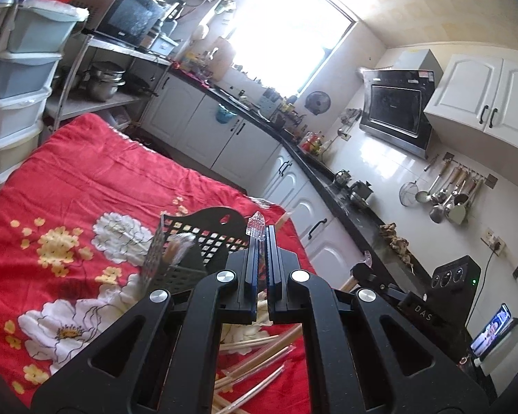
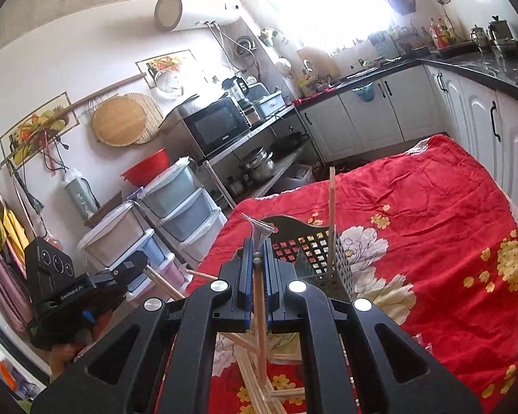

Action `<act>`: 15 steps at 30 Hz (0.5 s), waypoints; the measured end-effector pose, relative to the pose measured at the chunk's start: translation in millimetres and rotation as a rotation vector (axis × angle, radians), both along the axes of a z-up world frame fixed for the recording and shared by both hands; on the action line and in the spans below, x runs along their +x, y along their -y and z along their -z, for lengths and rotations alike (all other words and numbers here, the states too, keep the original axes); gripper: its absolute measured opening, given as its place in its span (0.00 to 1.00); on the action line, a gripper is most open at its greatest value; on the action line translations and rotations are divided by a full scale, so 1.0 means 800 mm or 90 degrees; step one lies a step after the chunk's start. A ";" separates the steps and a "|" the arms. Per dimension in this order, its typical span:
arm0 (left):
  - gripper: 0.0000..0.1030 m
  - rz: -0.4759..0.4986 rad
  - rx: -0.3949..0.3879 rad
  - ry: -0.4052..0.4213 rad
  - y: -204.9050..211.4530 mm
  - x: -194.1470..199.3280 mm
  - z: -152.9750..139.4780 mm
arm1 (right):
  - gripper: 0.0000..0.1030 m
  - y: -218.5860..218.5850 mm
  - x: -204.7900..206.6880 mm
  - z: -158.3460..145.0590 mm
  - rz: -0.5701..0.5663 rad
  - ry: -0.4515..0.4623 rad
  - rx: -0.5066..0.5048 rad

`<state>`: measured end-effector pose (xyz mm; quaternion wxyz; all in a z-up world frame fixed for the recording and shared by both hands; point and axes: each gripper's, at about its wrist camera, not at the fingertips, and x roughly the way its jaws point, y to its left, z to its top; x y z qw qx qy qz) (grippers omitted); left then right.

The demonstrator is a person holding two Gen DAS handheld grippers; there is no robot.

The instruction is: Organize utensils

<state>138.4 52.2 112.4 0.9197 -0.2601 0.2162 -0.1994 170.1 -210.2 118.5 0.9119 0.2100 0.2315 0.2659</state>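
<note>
Left gripper [image 1: 261, 238] clamped on a clear wrapper [image 1: 257, 229] whose crimped end sticks out past the tips; black mesh holder [image 1: 190, 241] sits just ahead, to its left. Right gripper [image 2: 257, 248] clamped on a wrapped chopstick pair [image 2: 259, 307]; the holder [image 2: 314, 252] lies ahead-right with one stick [image 2: 332, 214] standing in it. Loose wrapped chopsticks [image 2: 259, 390] lie below on the red cloth [image 2: 431, 189]. Step looks like unwrapping mid-air; next probably pull the grippers apart, then drop the sticks into the holder.

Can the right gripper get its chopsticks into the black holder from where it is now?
Probably yes. The right gripper is shut on wrapped chopsticks, and the black holder stands just ahead with its top open, holding only one upright chopstick.
</note>
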 end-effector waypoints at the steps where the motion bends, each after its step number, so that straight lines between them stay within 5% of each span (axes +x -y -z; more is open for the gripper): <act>1: 0.01 0.003 0.000 0.003 0.002 0.001 -0.002 | 0.06 0.002 0.000 -0.002 0.003 0.003 0.000; 15: 0.01 0.026 0.009 0.060 0.024 0.017 -0.047 | 0.06 0.017 0.000 -0.033 0.052 0.059 -0.001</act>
